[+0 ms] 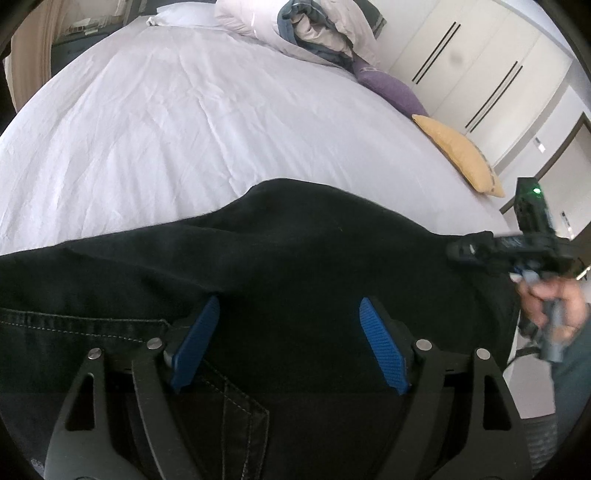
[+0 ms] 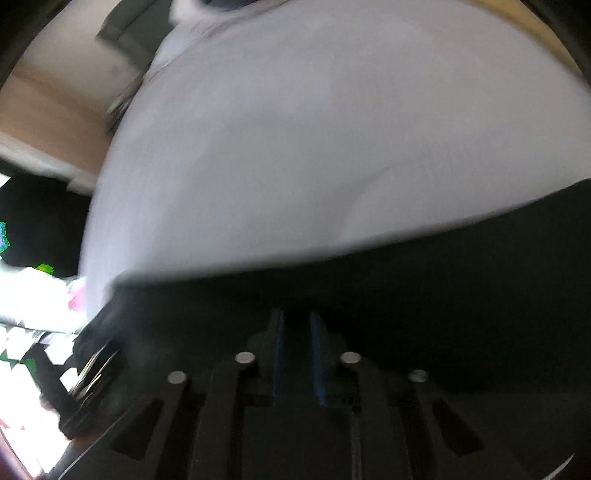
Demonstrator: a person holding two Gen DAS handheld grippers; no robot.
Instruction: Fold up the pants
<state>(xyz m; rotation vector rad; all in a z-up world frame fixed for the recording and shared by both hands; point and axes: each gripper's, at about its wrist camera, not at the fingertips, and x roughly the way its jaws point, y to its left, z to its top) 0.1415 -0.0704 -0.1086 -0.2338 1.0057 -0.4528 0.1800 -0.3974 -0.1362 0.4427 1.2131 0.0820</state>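
Observation:
Black pants (image 1: 295, 240) lie across the near edge of a white-sheeted bed (image 1: 184, 129). My left gripper (image 1: 290, 306) is open, its blue pads (image 1: 195, 343) spread wide just over the pants near a stitched pocket seam. My right gripper (image 1: 476, 251) shows at the right edge of the pants, held by a hand. In the blurred right wrist view my right gripper (image 2: 297, 317) has its pads close together with black pants fabric (image 2: 369, 288) between them.
A heap of bedding (image 1: 314, 29) sits at the far end of the bed. A purple pillow (image 1: 391, 88) and a yellow pillow (image 1: 458, 151) lie along the right edge. White wardrobe doors (image 1: 480, 55) stand beyond.

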